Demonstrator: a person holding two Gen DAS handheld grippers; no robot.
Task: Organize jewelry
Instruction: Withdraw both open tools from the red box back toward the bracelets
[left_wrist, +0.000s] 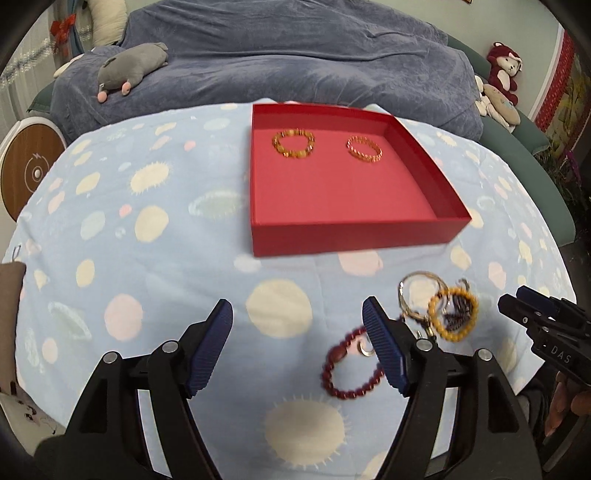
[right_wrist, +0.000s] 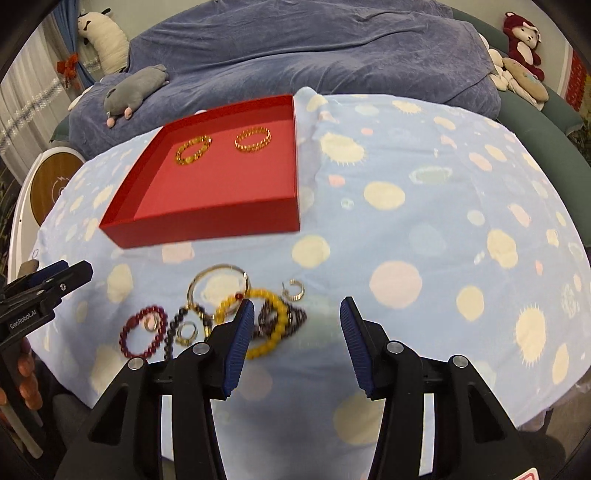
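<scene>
A red open box (left_wrist: 343, 232) (right_wrist: 207, 221) sits on the spotted blue cloth with an amber bead bracelet (left_wrist: 294, 143) (right_wrist: 193, 149) and a gold chain bracelet (left_wrist: 364, 148) (right_wrist: 253, 140) inside. In front of it lies a pile: a dark red bead bracelet (left_wrist: 349, 373) (right_wrist: 142, 334), a yellow bead bracelet (left_wrist: 453, 314) (right_wrist: 269, 325), a thin gold bangle (left_wrist: 419, 295) (right_wrist: 218, 284), a dark bead strand (right_wrist: 284, 317) and a small gold hoop (right_wrist: 294, 290). My left gripper (left_wrist: 297, 332) is open and empty, just left of the pile. My right gripper (right_wrist: 297, 328) is open and empty, just right of it.
The cloth (right_wrist: 424, 229) covers a rounded table before a blue-covered sofa (left_wrist: 295, 62). A grey plush (left_wrist: 129, 70) lies on the sofa, more plush toys (right_wrist: 521, 48) at the right. A round wooden-topped device (left_wrist: 29, 162) stands at left.
</scene>
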